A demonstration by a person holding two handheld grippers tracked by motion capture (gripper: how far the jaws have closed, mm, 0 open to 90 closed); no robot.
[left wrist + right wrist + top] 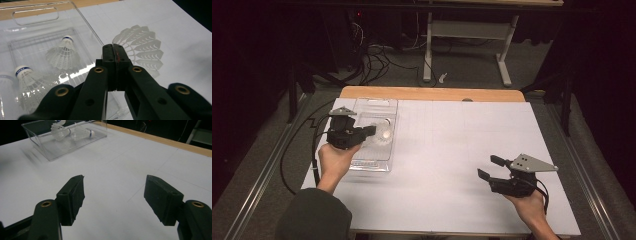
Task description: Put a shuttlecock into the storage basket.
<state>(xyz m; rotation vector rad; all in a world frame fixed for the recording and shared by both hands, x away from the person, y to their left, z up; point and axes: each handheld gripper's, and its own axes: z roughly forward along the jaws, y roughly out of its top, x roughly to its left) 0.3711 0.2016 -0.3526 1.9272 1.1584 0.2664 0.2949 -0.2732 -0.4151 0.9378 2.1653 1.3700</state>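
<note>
My left gripper (pixel 371 131) (pixel 115 46) is shut, its jaws pressed together on the edge of a white shuttlecock (pixel 140 47) (pixel 382 135) whose feather skirt fans out past the tips. It hangs over the right edge of a clear plastic tray (pixel 377 102) (pixel 82 25). Two more shuttlecocks with blue-banded corks lie in the tray, one at the middle (pixel 63 53) and one nearer (pixel 26 80). My right gripper (pixel 489 167) (pixel 115 187) stands open above the bare white tabletop at the front right, with nothing between its fingers.
The white mat (pixel 452 150) covers the table, with a wooden strip (pixel 432 93) along the far edge. The tray (pixel 40 142) sits far off in the right gripper view. Cables and a desk frame (pixel 462 45) stand on the floor beyond.
</note>
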